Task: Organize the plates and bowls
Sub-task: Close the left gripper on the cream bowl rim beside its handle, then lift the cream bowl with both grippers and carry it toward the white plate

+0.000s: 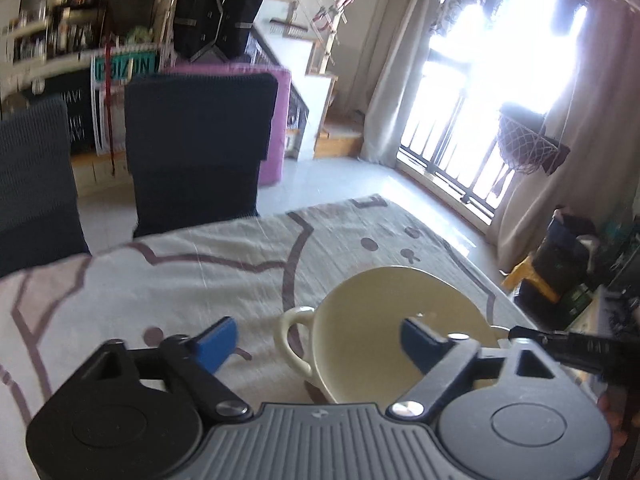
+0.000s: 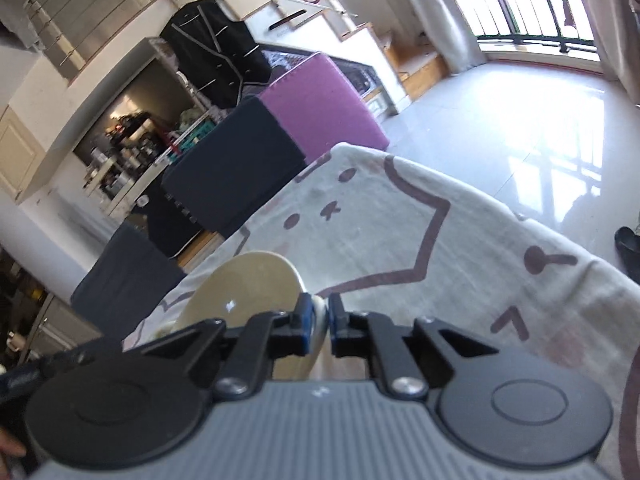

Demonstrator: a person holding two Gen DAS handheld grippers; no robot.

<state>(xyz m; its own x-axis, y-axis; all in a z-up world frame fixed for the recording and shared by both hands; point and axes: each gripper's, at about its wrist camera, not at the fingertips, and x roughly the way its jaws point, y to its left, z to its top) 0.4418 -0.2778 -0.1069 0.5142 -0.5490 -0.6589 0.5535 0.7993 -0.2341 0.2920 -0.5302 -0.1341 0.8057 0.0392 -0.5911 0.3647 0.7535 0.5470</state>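
Note:
A cream bowl (image 1: pixel 384 320) with loop handles is tilted up over the patterned tablecloth (image 1: pixel 160 288). Its left handle (image 1: pixel 294 340) shows in the left wrist view. My left gripper (image 1: pixel 316 340) is open with blue pads, its jaws standing wide on either side of that handle and touching nothing. In the right wrist view the same bowl (image 2: pixel 244 292) shows on edge, and my right gripper (image 2: pixel 318 320) is shut on its cream rim or handle. The tip of the right gripper (image 1: pixel 560 344) enters the left wrist view at the bowl's right side.
Two dark covered chairs (image 1: pixel 200 148) stand at the table's far edge, with a purple covered box (image 1: pixel 276 120) behind them. The cloth (image 2: pixel 400 240) hangs over the table edge toward the tiled floor (image 2: pixel 520 120). A bright window (image 1: pixel 500 80) is at the right.

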